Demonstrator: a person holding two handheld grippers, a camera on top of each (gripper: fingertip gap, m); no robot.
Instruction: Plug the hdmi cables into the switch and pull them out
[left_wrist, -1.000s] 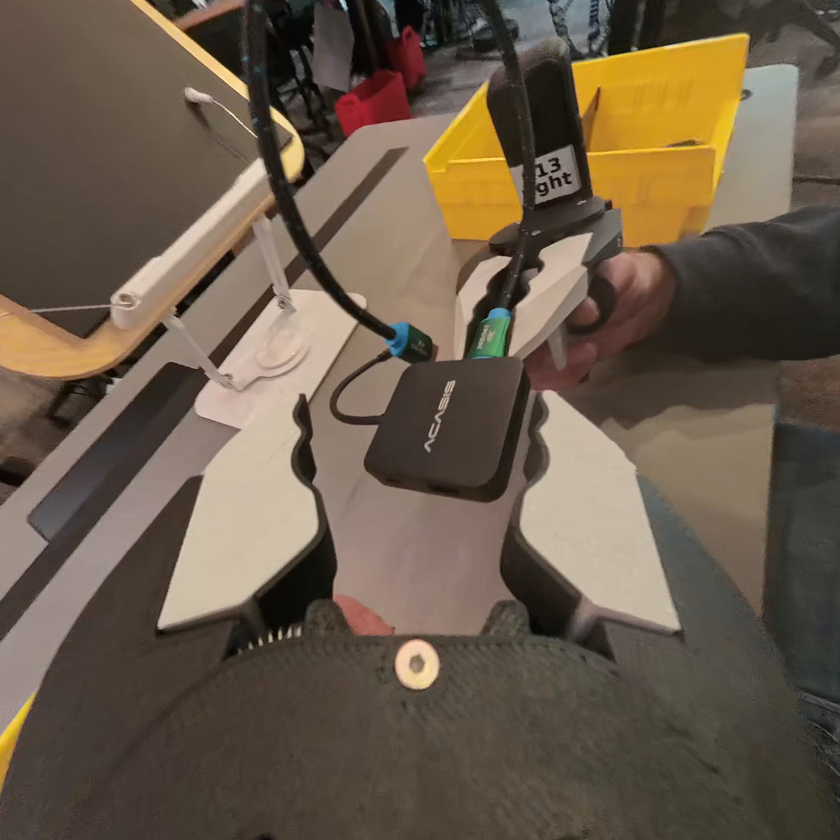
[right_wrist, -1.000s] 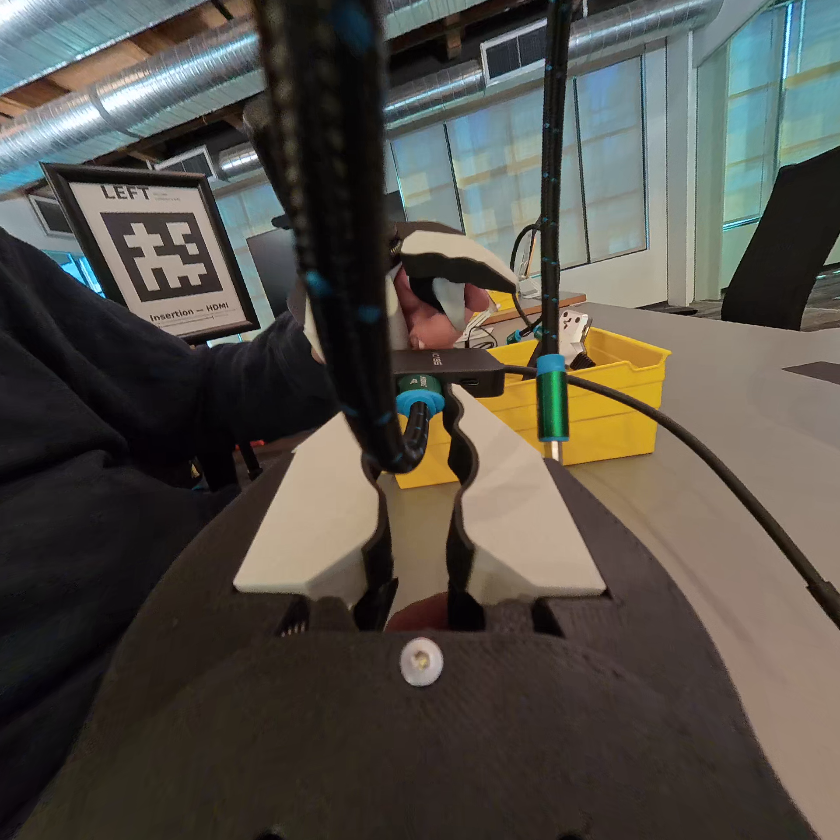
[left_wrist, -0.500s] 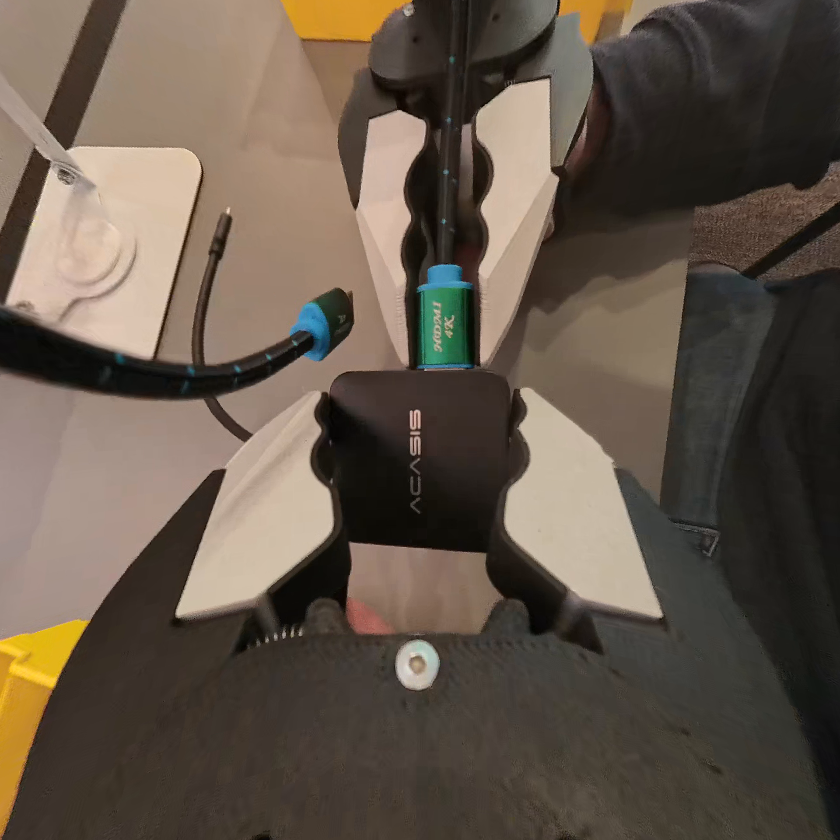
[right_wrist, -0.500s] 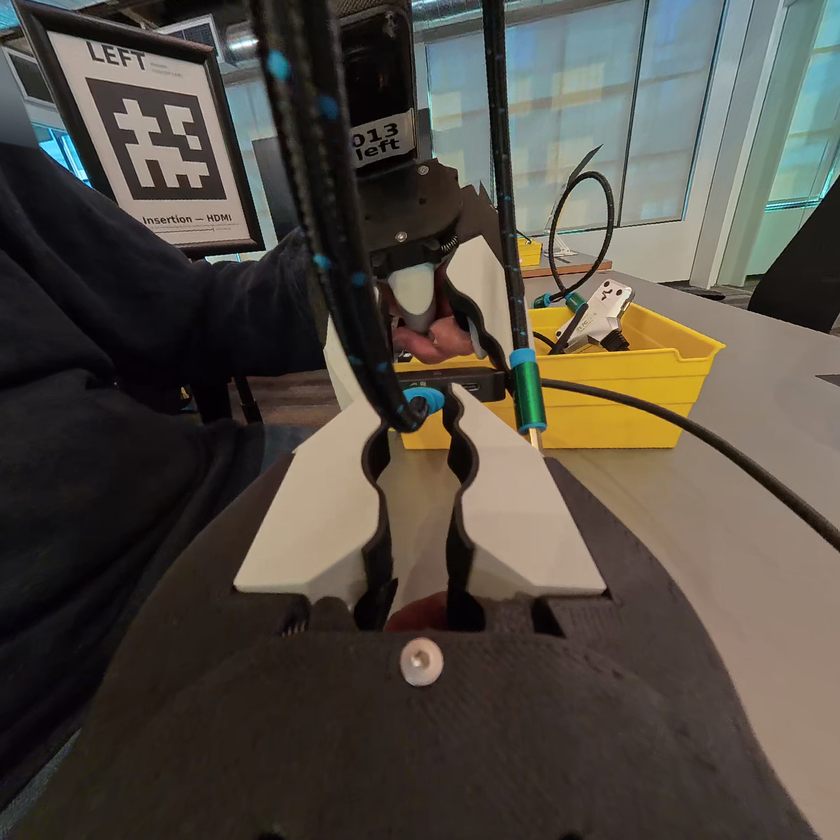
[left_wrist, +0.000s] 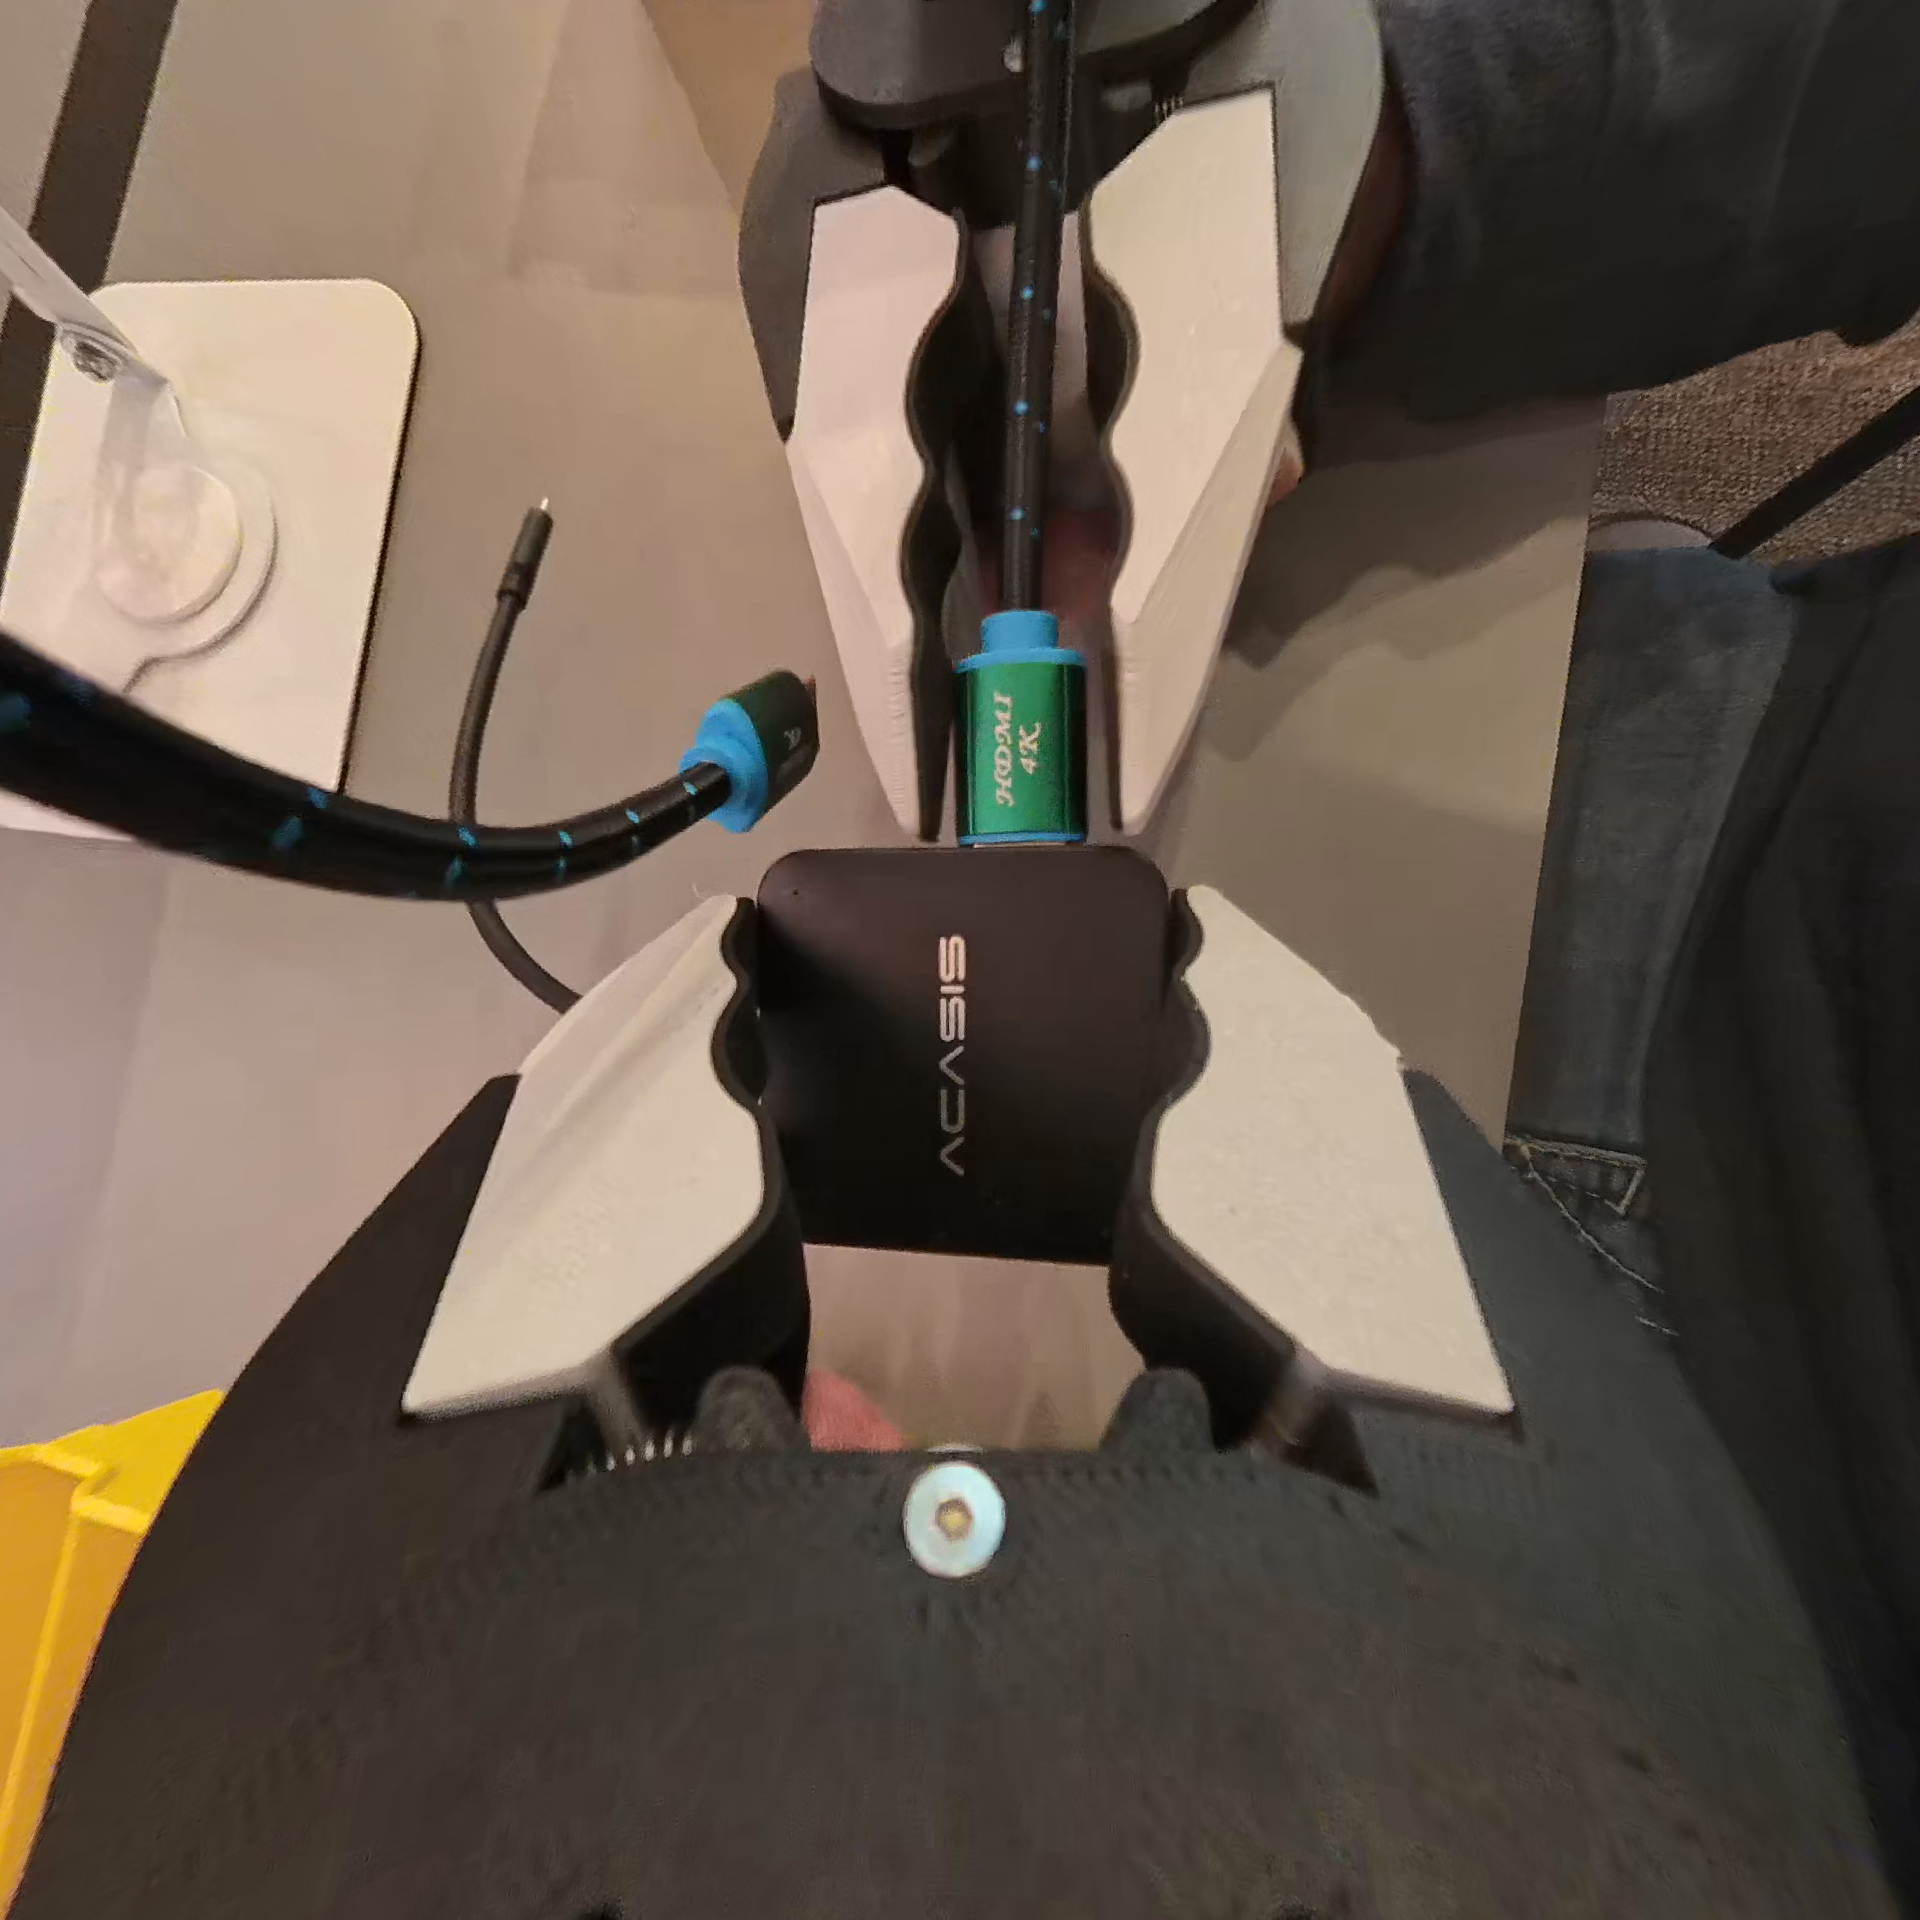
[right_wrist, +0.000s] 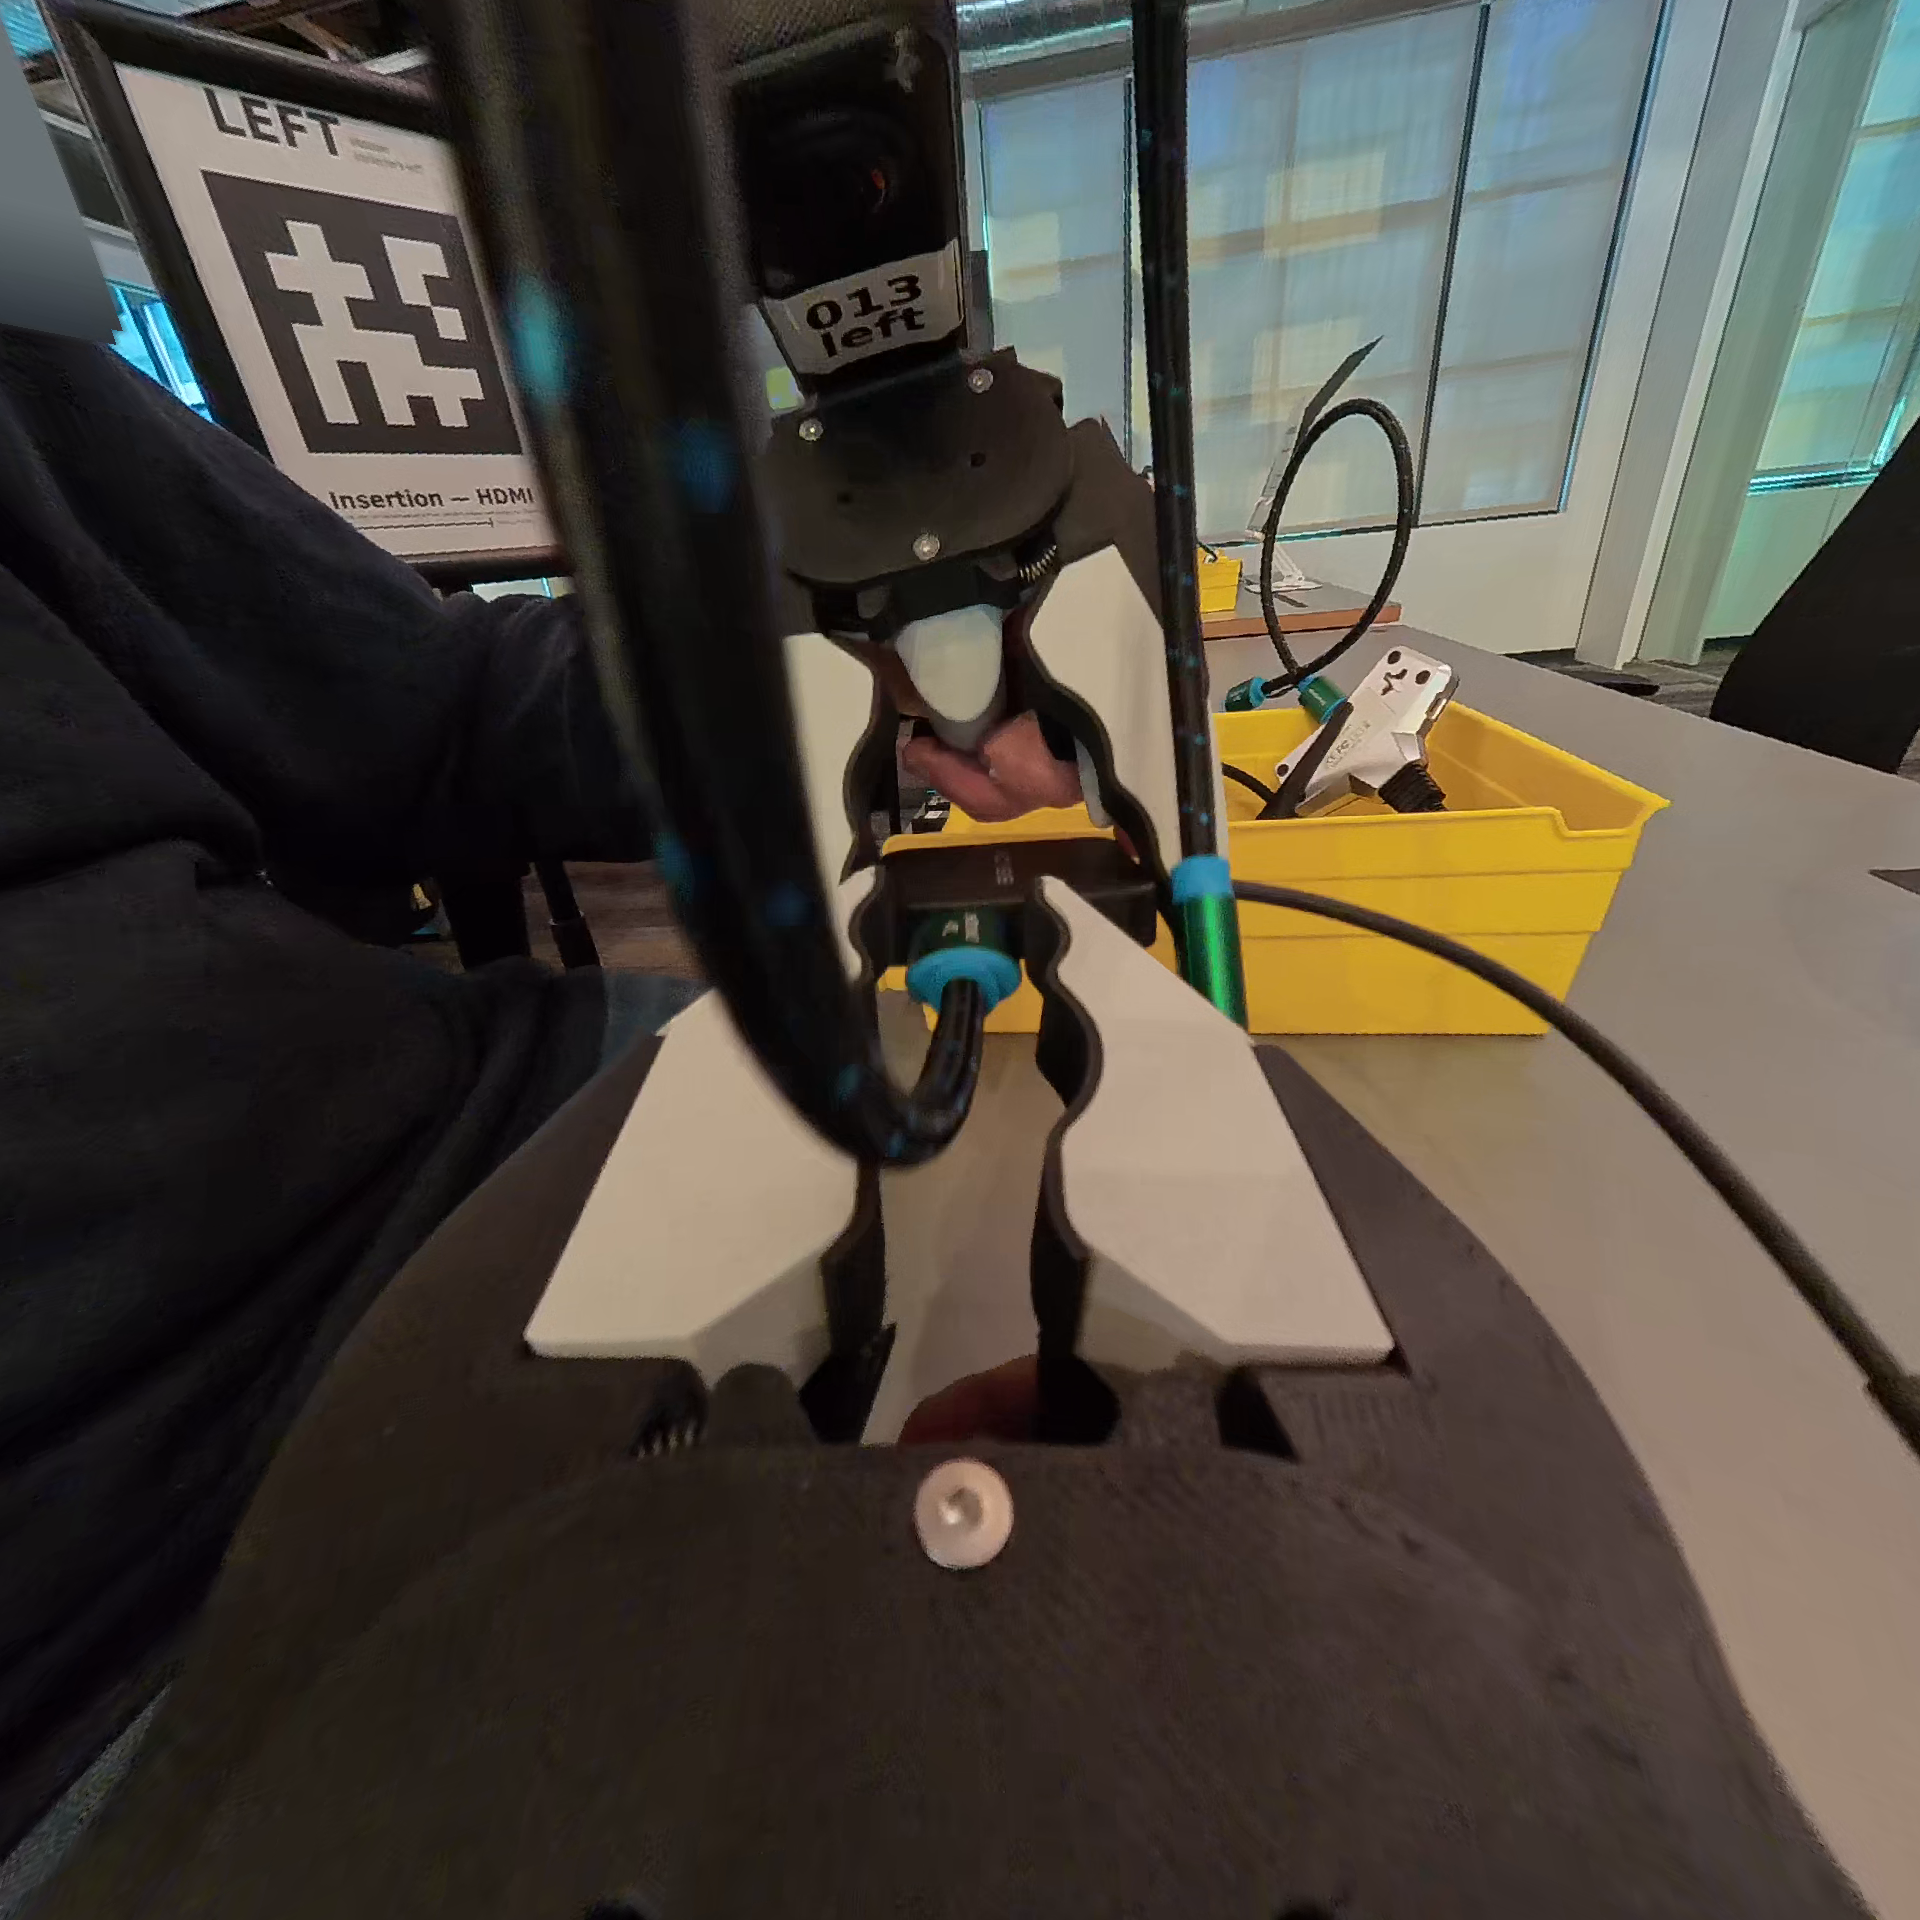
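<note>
The left gripper (left_wrist: 961, 914) is clamped on the black switch (left_wrist: 961, 1049), its two white fingers (left_wrist: 623, 1122) pressed against the box's left and right edges and holding it up off the grey table (left_wrist: 582, 312). Directly opposite, the right gripper (left_wrist: 1023, 821) points back toward it, closed on the green plug (left_wrist: 1023, 743) of a braided black and blue cable (left_wrist: 1029, 343); the plug sits between the fingertips with its front end meeting the far edge of the switch, though how deep it sits in the port cannot be told. That cable runs back between the right gripper's fingers and out of view. In the right wrist view the same plug (right_wrist: 951, 935) shows between the fingertips of the right gripper (right_wrist: 961, 914), right under the switch (right_wrist: 997, 868). A second cable with a green plug (left_wrist: 764, 743) hangs free just left of the switch, apart from it. A thin black lead (left_wrist: 483, 727) runs from the switch's left side across the table. Farther out stand a white stand base (left_wrist: 291, 499), a yellow bin (right_wrist: 1455, 914) holding another cable and a white device, and a framed sign (right_wrist: 343, 312) behind the person's dark sleeve (right_wrist: 260, 644).
</note>
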